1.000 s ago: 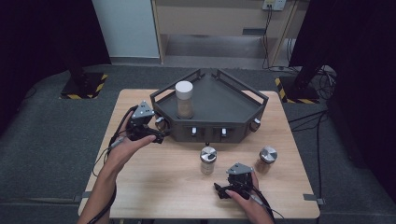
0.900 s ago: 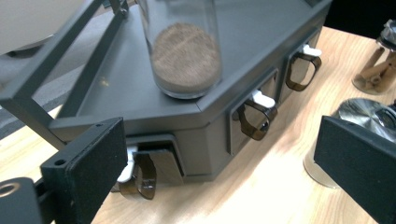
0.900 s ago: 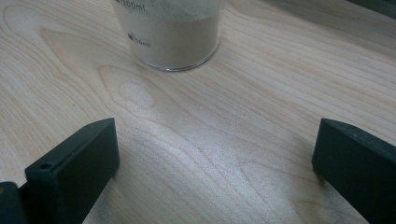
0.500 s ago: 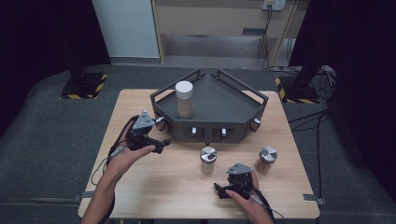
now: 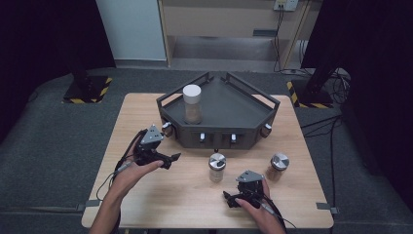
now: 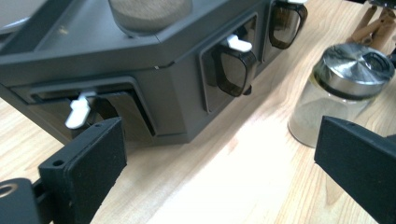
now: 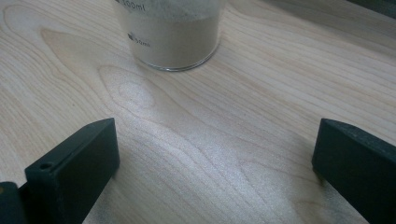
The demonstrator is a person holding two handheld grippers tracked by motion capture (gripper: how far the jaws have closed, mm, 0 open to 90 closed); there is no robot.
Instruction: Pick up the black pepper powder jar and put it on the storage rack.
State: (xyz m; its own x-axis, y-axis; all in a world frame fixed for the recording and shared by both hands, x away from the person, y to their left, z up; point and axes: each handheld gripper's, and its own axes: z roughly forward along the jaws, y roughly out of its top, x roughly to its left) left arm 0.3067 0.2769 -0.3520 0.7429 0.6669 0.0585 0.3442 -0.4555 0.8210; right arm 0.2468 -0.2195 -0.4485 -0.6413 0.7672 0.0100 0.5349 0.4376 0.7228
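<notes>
We find the near jar (image 5: pixel 216 167) upright on the table (image 5: pixel 146 112), just ahead of the right gripper (image 5: pixel 233 200), whose jaws stand spread and empty. The left gripper (image 5: pixel 171 159), likewise spread, sits beside the dark tray (image 5: pixel 243 105).

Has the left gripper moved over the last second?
Yes. The left gripper has drawn back from the dark tray's left front corner, toward the table's near edge and the person.

wooden table (image 5: pixel 146 117), yellow-black striped floor plates (image 5: pixel 87 90) beyond its far corners, cabinet (image 5: pixel 229 24) behind
</notes>
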